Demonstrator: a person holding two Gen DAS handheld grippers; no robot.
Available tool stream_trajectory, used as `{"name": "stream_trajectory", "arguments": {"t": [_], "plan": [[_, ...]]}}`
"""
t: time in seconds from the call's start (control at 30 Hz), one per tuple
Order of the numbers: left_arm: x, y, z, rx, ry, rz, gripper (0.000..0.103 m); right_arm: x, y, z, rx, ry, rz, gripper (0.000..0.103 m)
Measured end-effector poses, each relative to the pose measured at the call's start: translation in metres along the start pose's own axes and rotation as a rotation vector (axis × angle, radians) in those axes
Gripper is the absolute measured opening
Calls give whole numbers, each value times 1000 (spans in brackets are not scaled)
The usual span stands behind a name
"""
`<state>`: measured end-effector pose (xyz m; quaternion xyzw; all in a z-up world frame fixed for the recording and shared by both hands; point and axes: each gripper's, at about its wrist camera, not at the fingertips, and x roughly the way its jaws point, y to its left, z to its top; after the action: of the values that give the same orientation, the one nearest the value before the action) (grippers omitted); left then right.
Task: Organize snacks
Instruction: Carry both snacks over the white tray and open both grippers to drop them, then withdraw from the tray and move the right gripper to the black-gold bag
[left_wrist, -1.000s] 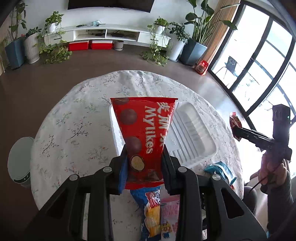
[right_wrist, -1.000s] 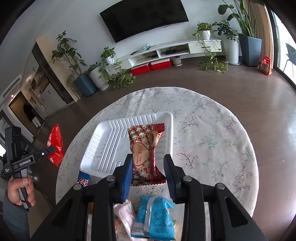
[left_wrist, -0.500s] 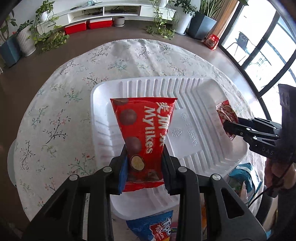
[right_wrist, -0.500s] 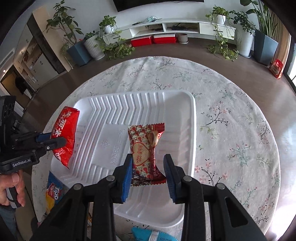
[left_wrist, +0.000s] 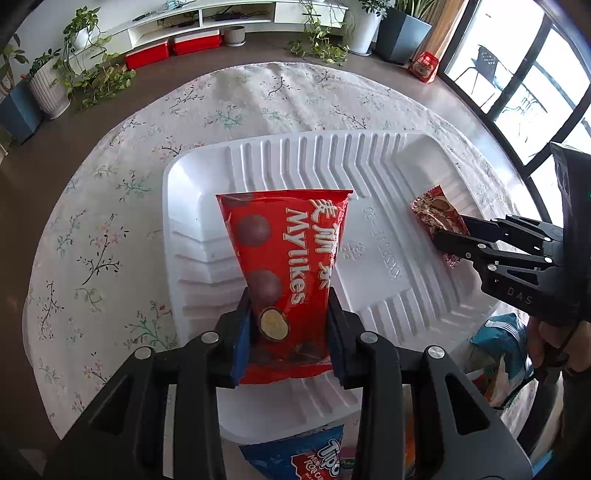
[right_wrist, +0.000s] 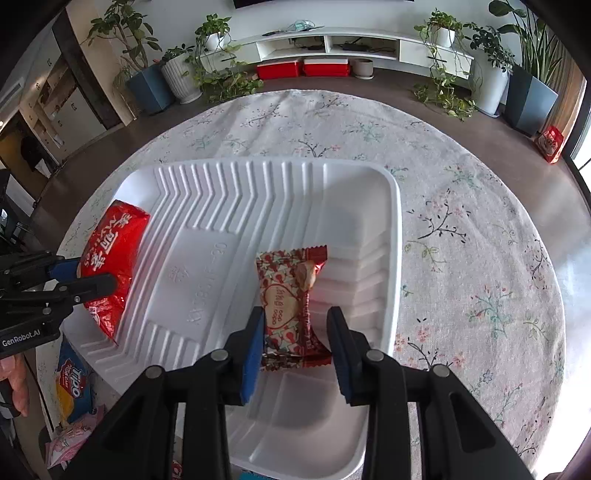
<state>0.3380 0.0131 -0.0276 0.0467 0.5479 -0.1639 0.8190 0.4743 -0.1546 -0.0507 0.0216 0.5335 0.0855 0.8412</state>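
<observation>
Here the left gripper (left_wrist: 290, 325) held a red Mylikes chocolate-ball bag (left_wrist: 284, 266) by its lower end over the left part of a white ribbed plastic tray (left_wrist: 369, 162), which sat on a round table under a pale floral tablecloth (left_wrist: 110, 229). Its jaws had just been opening a little, yet the bag was between the pads and both seemed to touch its sides. In the right wrist view, that bag (right_wrist: 110, 254) hung over the tray's (right_wrist: 393, 229) left rim, its lower tip at the ribbed wall.

The right gripper (right_wrist: 295, 332) was clenched on a small red-and-white star-printed sweet wrapper (right_wrist: 291, 295), held over the right half of the tray; whether it touched the floor could not be told. From the left wrist view, that wrapper (left_wrist: 436, 218) sat between the black fingers (left_wrist: 476, 236).

A blue Tipo snack packet (left_wrist: 306, 454) and other snack packs lay on the cloth just beside the tray's near edge.
</observation>
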Motion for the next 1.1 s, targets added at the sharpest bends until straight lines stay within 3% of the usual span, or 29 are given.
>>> {"name": "stream_trajectory", "arguments": {"t": [0.07, 0.3, 0.37, 0.43, 0.63, 0.73, 0.8, 0.9, 1.03, 1.1], "plan": [[3, -2, 0, 3, 10, 6, 45, 0, 1, 0, -8, 0, -3, 37], [-7, 0, -1, -9, -18, 9, 54, -3, -4, 3, -4, -7, 14, 46], [-15, 1, -1, -14, -35, 14, 60, -9, -3, 4, -15, -20, 15, 51], [-24, 4, -2, -25, -56, 15, 66, -18, -3, 4, -24, -42, 3, 66], [-69, 11, -19, -63, -149, -7, 83, -62, -10, 4, 20, -124, 53, 76], [-96, 12, -40, -86, -213, -65, 94, -98, -13, -6, 55, -208, 105, 84], [-115, 14, -60, -114, -273, -143, 103, -122, -14, -19, 78, -271, 154, 89], [-133, 10, -93, -116, -322, -192, 103, -150, -15, -47, 129, -348, 228, 98], [-158, -14, -151, -52, -470, -144, 103, -169, -9, -95, 153, -373, 280, 100], [-165, -28, -175, -28, -471, -84, 103, -173, -5, -120, 161, -375, 275, 100]]}}
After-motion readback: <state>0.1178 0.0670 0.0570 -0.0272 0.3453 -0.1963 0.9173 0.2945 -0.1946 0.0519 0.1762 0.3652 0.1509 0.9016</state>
